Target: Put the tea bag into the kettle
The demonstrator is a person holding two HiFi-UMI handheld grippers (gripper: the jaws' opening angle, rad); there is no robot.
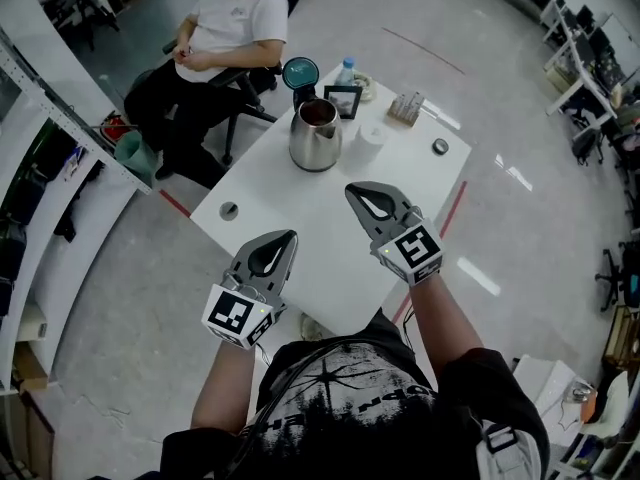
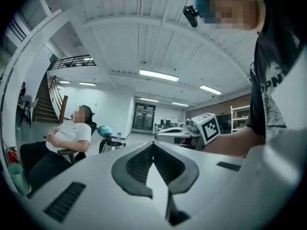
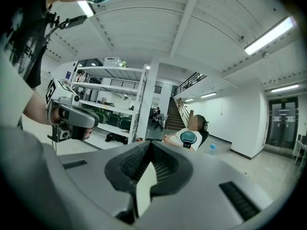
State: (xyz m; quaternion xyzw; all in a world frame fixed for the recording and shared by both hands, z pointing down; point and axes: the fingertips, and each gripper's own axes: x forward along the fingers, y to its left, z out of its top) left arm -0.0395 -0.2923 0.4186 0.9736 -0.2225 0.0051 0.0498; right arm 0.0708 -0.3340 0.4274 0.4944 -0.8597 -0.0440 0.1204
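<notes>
Head view: the left gripper (image 1: 287, 238) and right gripper (image 1: 352, 190), two grey plastic wedges, are held level on outstretched forearms over the white table (image 1: 300, 218) — one rounded steel kettle (image 1: 316, 140), teal lid up, stands well beyond their tips.

Left gripper view: ribbed black pads (image 2: 138, 165) clenched together, empty.

Right gripper view: clenched too, empty — kettle just ahead.

**Hidden and unresolved regions.**
Stainless-steel kettle (image 1: 315, 136): interior dark, contents indiscernible. Small brown object (image 1: 405, 108) on the white tabletop (image 1: 320, 203): too small to identify. Seated person in white shirt (image 1: 235, 28): cut by the head view's top edge.
</notes>
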